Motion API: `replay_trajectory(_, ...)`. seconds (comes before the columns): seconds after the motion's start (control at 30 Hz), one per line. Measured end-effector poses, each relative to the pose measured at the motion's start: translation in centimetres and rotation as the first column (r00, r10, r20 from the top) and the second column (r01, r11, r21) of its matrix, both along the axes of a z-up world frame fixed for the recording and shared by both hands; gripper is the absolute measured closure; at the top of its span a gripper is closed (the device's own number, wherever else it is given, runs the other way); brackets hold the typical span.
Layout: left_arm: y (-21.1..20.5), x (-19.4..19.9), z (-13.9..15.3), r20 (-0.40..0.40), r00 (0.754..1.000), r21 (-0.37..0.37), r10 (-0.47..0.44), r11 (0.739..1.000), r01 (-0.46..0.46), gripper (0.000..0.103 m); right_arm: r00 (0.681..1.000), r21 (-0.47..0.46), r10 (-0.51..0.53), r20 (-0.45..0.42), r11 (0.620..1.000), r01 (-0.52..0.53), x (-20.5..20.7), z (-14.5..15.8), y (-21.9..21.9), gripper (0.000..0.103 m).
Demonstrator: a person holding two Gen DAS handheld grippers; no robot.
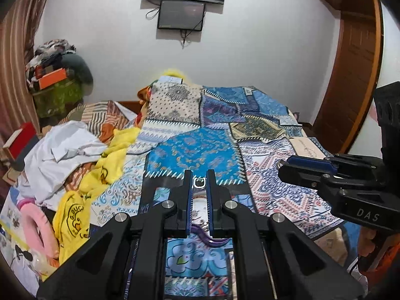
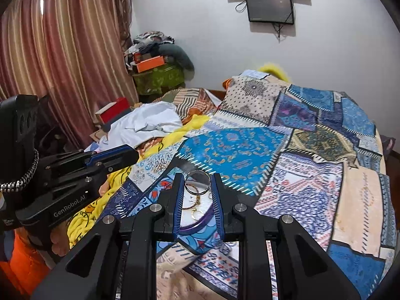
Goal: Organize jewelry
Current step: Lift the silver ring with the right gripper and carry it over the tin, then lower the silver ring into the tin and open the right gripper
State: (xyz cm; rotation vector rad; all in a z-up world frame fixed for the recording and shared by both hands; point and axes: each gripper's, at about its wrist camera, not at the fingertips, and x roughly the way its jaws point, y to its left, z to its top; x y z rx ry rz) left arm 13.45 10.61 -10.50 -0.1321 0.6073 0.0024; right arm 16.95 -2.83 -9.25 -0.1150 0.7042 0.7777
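The left gripper (image 1: 199, 183) pinches a small silver ring (image 1: 199, 183) and the right gripper (image 2: 197, 182) clamps a silver bangle (image 2: 197, 182), both above the purple-rimmed plate (image 2: 200, 221) of gold jewelry (image 2: 196, 212) on the patchwork bedspread (image 2: 287, 150).

A blue patchwork-print bedspread (image 1: 200, 150) covers the bed. On its left side lie a crumpled white cloth (image 1: 65, 150) and a bright yellow printed garment (image 1: 105, 165), touching each other. A red rectangular box (image 2: 115, 108) sits beside the white cloth. Striped pink-and-beige curtains (image 2: 62, 62) hang along the left. In the corner, an orange box (image 2: 150, 66) rests on a green-covered pile. A black wall-mounted screen (image 2: 270, 7) hangs on the white wall, and a brown wooden door (image 1: 350, 82) stands at the right.
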Motion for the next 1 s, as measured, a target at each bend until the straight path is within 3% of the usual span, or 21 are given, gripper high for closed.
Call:
replay_trajectory(0.6, 1.0, 3.9, -6.7, -0.131, 0.988, -0.112, -0.080, 0.992, 0.065, 0.095, 0.985, -0.102, -0.011, -0.170, 0.995, -0.006, 3.7, -7.1, 3.8, 0.083)
replay_trajectory(1.0, 2.0, 5.0, -8.2, -0.173, 0.983, -0.139, -0.060, 0.990, 0.036, 0.095, 0.985, -0.143, -0.016, -0.170, 0.990, -0.009, 4.0, -8.2, 5.0, 0.083)
